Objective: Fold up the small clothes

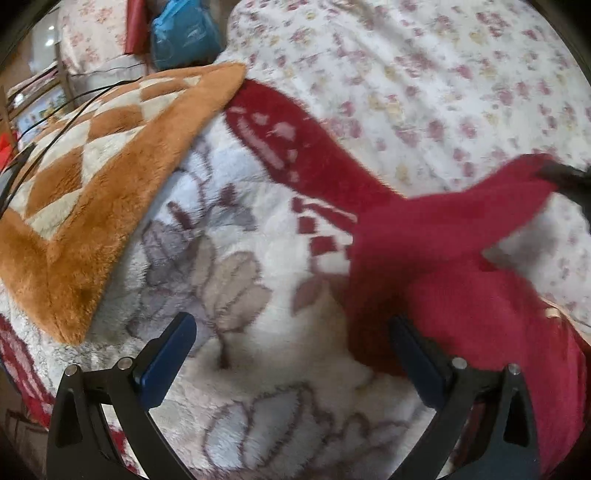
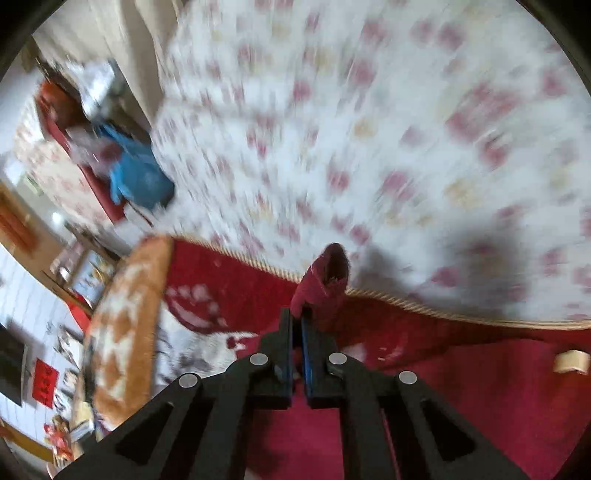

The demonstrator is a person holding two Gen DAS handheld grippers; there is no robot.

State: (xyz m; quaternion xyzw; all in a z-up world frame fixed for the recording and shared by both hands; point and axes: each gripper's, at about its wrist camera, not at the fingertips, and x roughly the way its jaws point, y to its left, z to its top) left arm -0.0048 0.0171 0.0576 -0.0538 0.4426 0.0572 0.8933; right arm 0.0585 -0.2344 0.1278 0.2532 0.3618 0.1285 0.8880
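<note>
Right gripper [image 2: 297, 321] clamped on red garment [image 2: 327, 280], fabric bunched beyond fingertips; floral sheet [image 2: 369, 129] farther ahead, blurred.

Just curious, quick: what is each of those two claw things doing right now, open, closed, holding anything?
Left gripper: open, holding nothing, above the blanket.
Right gripper: shut on a corner of the red garment, lifting it.

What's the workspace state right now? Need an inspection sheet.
Surface: floral bedspread, plush flower-print blanket over it.
Job's things: red garment, one end lifted.
Clutter: orange checked cushion; blue bag.
Grippers: left claw open, holding nothing; right claw shut on the red garment's end.
Cables: black cables across the cushion.
Surroundings: furniture and red wall decoration, blurred.
</note>
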